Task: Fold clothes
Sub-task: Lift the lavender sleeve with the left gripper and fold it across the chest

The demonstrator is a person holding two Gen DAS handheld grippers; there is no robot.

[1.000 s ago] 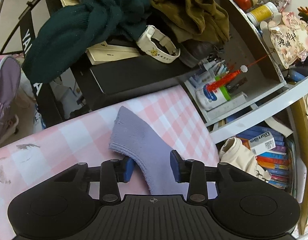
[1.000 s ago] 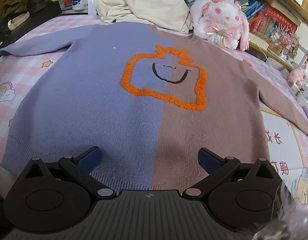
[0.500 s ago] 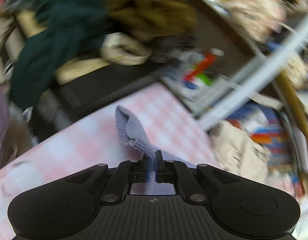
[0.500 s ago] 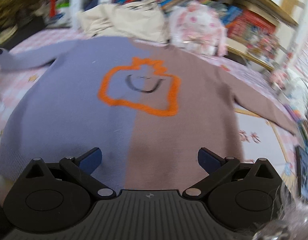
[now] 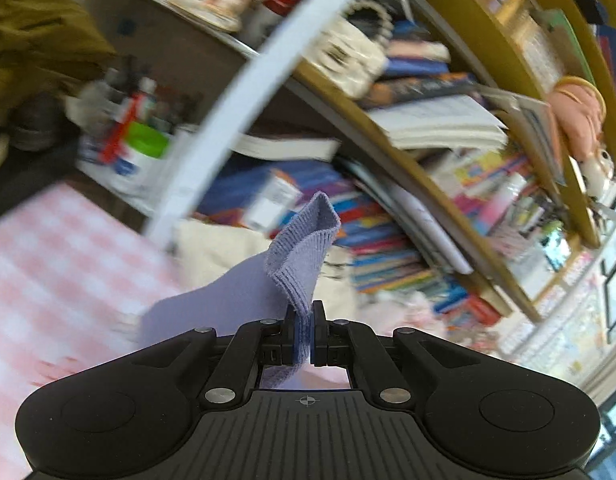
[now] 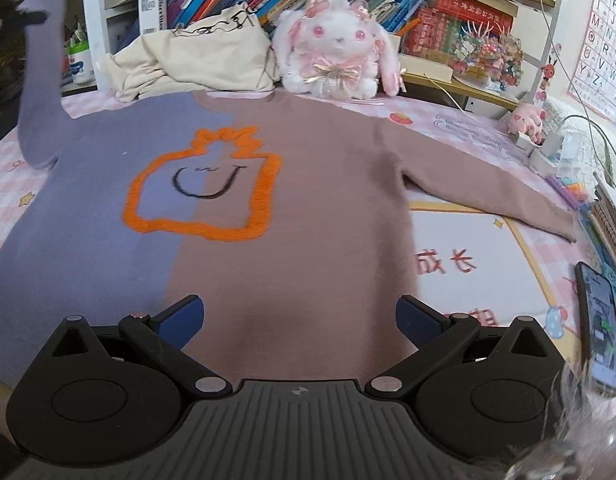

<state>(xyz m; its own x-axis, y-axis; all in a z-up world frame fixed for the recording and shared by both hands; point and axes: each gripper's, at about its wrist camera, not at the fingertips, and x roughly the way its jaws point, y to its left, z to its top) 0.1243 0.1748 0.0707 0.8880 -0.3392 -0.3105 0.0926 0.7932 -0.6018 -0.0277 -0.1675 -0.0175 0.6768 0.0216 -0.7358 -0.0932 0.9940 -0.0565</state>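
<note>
Far over at the upper left of the right wrist view, the lilac sleeve (image 6: pixel 39 80) of the two-tone sweater (image 6: pixel 243 216) stands lifted off the bed, its cuff up near the frame's corner where the left gripper's dark shape shows. Seen from the left wrist camera, the left gripper (image 5: pixel 303 334) has its jaws pressed together on the ribbed cuff (image 5: pixel 303 252), which pokes up beyond the pads in a loose fold, with the sleeve trailing away low and left over the pink checked bedsheet (image 5: pixel 47 264).

To my eye the step in hand is carrying that sleeve across the chest. It would go best if the cuff travels in a low arc toward the orange crown-and-smile motif (image 6: pixel 203 188), so the crease lands at the shoulder seam and the lilac body does not drag with it. Set the cuff down flat before the pads let go, since the knit looks soft and likely to slump.

Moving right, the sweater body lies spread face up in the middle of the frame, lilac half left, brown half right. Low in the frame, the right gripper (image 6: pixel 299 316) hovers over the hem with its jaws wide apart and nothing between them; it could pin the hem while the sleeve comes over. Further right, the brown sleeve (image 6: pixel 488 196) lies stretched out flat toward a phone (image 6: pixel 600 328) at the frame's right edge, waiting its turn.
</note>
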